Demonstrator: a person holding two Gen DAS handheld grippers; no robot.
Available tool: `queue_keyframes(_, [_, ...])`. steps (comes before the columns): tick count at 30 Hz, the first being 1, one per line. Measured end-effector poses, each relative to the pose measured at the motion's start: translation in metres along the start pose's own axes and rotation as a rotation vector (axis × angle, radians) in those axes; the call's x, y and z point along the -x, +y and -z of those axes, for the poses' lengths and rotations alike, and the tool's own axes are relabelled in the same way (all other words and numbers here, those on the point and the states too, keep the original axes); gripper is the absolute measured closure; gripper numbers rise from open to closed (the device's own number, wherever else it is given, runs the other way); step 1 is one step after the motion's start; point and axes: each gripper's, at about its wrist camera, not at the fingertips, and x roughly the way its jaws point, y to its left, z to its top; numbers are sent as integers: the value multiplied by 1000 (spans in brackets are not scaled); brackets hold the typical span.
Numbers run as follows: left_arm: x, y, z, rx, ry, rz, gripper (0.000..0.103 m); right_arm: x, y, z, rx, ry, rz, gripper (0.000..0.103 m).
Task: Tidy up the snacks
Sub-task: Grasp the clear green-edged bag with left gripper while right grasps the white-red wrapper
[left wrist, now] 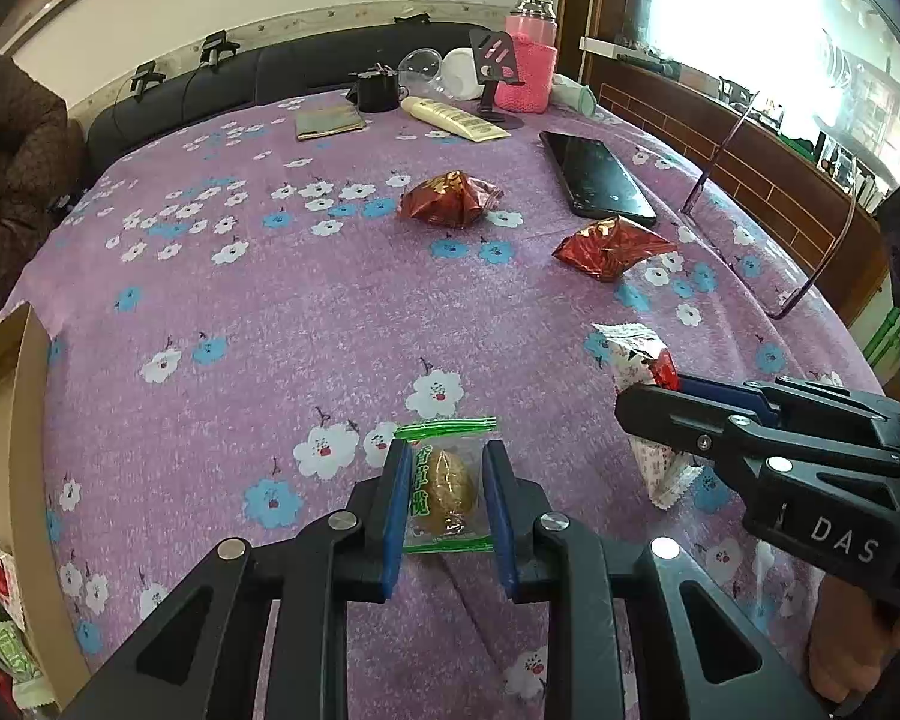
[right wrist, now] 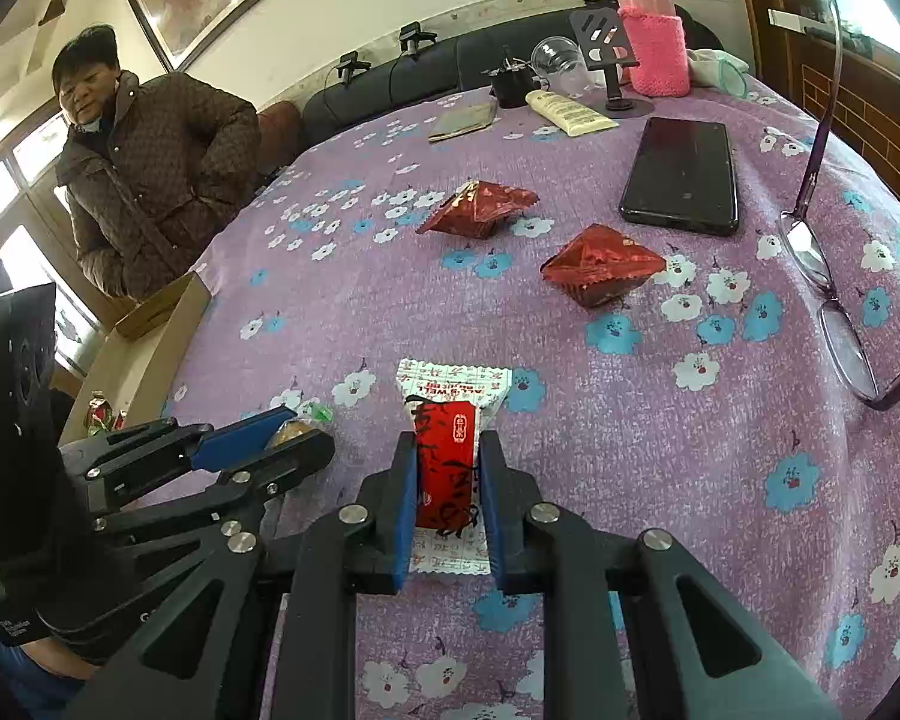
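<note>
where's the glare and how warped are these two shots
Left wrist view: the window at upper right is blown out white, and the table edge bows from fisheye. Right wrist view: lighting is evener, the phone shows dull reflections, and the corners go dark.

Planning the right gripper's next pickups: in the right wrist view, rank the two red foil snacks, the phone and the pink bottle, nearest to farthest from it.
1. Right-hand red foil snack, mid-table.
2. Left-hand red foil snack, behind it.
3. Phone, right.
4. Pink bottle, far edge.

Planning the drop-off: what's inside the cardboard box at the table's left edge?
The box holds a few red and green snack packets. Most of its inside is cut off or hidden by its wall.
</note>
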Motion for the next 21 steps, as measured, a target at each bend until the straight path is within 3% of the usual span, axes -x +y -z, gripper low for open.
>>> queue_keyframes(10, [0, 1, 1, -3, 12, 6, 78, -2, -2, -1, -13, 1, 2, 85])
queue_keyframes(14, [-7, 1, 1, 0, 29, -2, 70, -1, -2, -1, -11, 0, 1, 85])
queue_keyframes(21, [-6, 2, 1, 9, 17, 4, 74, -1, -2, -2, -13, -3, 2, 85])
